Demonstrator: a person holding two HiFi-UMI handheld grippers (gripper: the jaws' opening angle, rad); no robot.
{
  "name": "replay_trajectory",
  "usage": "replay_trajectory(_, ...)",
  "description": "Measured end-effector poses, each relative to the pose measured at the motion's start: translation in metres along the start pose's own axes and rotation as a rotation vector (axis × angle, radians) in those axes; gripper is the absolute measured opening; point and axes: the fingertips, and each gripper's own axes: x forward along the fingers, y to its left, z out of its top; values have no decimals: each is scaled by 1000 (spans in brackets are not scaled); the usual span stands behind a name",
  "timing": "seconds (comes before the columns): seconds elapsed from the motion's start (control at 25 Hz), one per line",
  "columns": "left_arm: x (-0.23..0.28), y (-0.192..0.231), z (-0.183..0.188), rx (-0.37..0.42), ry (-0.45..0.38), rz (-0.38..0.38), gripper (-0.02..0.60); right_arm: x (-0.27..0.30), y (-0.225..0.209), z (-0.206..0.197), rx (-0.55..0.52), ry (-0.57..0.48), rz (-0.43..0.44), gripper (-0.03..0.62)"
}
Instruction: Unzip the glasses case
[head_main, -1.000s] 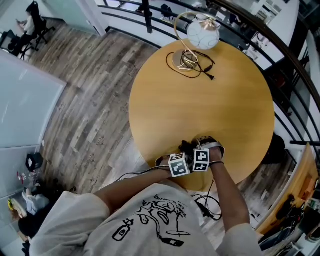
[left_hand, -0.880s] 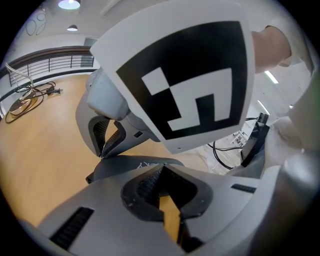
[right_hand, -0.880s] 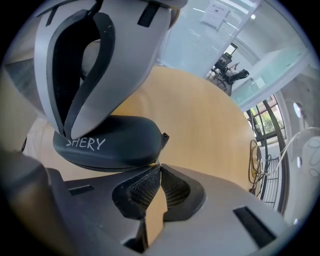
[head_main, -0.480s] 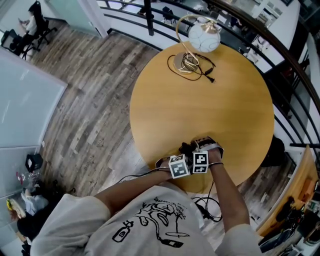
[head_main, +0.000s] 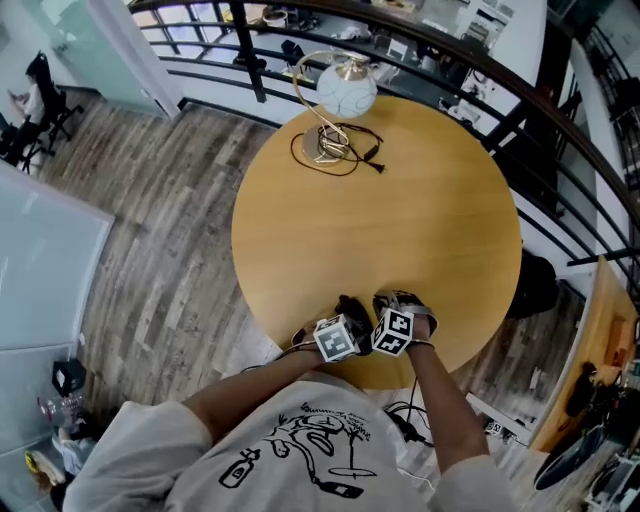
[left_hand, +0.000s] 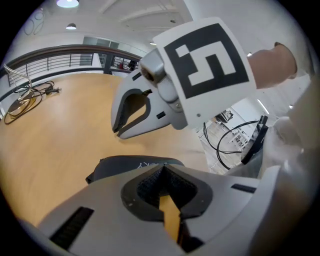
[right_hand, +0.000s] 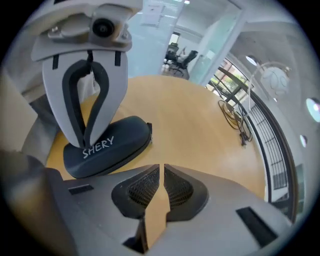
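Observation:
The dark glasses case (right_hand: 107, 147), printed "SHERY", lies flat and zipped shut on the round wooden table (head_main: 400, 220), near its front edge (head_main: 352, 308). My left gripper (left_hand: 162, 172) is shut, and the case (left_hand: 130, 167) sits just beyond its tips. In the right gripper view the left gripper (right_hand: 86, 140) stands upright with its closed tips touching the case's top near the print. My right gripper (right_hand: 161, 170) is shut with only bare wood showing past its pads, a little short of the case. In the left gripper view the right gripper (left_hand: 117, 130) hovers just behind the case.
A gold lamp with a white globe (head_main: 345, 90) and its coiled black cord (head_main: 335, 150) stand at the table's far side. Black railings (head_main: 520, 110) ring the table's far side. Cables lie on the floor below the front edge (head_main: 410, 420).
The head camera has swung, so the table sits further left in view. Both grippers stay together at the case near the front edge, and the case has not visibly moved.

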Motion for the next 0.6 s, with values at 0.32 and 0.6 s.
replay_trajectory(0.32,-6,-6,1,-12,15,-25,6,-57,5,10,529,-239,-24,26)
replay_trajectory(0.6,-53,-5,40,-118,-249,15,6,-141,-14,31,879,-524,-105,26)
